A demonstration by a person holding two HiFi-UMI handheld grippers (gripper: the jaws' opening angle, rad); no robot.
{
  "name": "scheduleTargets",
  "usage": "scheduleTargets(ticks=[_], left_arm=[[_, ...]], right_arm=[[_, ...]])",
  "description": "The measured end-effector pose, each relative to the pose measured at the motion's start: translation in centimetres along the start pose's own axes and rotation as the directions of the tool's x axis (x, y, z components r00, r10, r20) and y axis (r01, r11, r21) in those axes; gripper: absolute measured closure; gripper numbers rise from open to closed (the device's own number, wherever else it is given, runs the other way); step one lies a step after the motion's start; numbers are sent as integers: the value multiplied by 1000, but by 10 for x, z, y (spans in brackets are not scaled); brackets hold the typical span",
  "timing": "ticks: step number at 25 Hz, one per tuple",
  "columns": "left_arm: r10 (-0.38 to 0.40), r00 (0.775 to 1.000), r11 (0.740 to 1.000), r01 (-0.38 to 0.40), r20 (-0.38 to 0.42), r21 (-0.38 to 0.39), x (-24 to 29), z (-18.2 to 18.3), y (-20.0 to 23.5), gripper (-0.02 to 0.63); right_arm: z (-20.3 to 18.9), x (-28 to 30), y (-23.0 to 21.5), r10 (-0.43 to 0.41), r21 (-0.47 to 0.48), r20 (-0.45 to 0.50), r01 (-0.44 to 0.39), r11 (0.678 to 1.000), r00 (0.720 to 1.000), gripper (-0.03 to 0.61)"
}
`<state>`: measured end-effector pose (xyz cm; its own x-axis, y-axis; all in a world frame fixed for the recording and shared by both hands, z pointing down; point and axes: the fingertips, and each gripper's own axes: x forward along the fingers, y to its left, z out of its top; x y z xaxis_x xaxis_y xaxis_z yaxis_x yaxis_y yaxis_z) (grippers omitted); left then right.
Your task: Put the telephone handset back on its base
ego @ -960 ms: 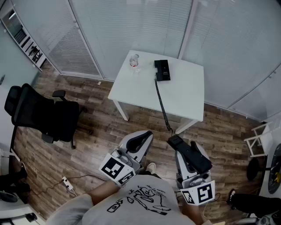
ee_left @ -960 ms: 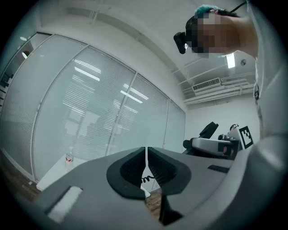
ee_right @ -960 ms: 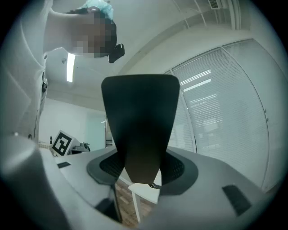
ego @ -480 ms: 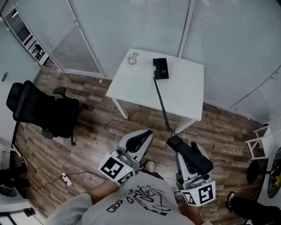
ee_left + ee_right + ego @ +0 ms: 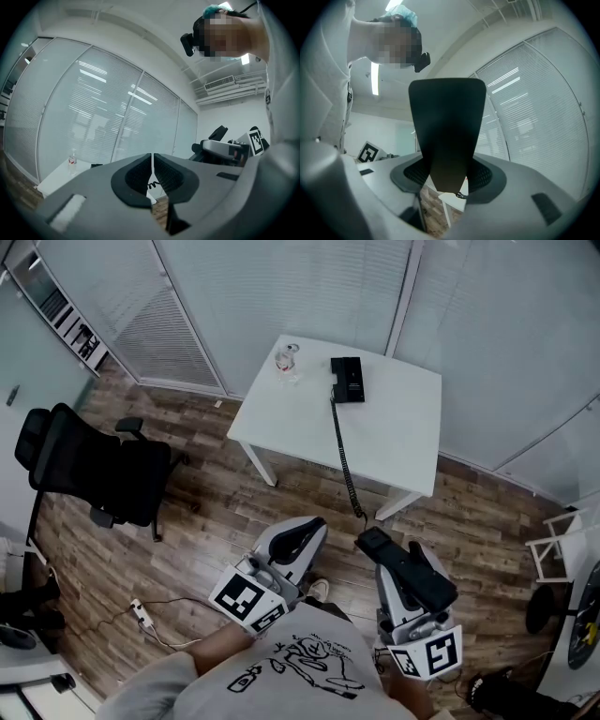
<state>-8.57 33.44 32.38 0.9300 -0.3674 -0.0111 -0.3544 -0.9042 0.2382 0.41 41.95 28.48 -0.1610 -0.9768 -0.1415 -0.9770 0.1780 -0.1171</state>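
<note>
The right gripper (image 5: 401, 566) had its jaws clamped on the black telephone handset (image 5: 447, 136), whose coiled cord (image 5: 345, 460) ran ahead to the base (image 5: 347, 381) on the white desk (image 5: 398, 442) well beyond them, while the left gripper (image 5: 302, 533) kept its jaws clenched on nothing.

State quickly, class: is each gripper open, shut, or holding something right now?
Left gripper: shut, nothing between its jaws.
Right gripper: shut on the black telephone handset.

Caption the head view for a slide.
Right tool holds the black handset, its coiled cord running to the base on the white table.
</note>
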Motion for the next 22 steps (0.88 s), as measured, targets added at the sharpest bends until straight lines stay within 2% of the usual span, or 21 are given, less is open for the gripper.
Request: scheduleTargets(ticks=[9, 13, 22], left_arm=[[7, 1000, 1000, -8, 9, 7, 15, 10, 37, 597], [12, 1000, 1000, -12, 12, -9, 21, 16, 70, 597], [8, 1000, 1000, -8, 22, 10, 27, 44, 159, 597]], right_arm=[[-6, 40, -9, 9, -9, -7, -9, 1000, 1000, 368], [-12, 72, -13, 2, -11, -15, -2, 1000, 1000, 368], [-19, 156, -12, -23, -32, -29, 22, 999, 999, 368]])
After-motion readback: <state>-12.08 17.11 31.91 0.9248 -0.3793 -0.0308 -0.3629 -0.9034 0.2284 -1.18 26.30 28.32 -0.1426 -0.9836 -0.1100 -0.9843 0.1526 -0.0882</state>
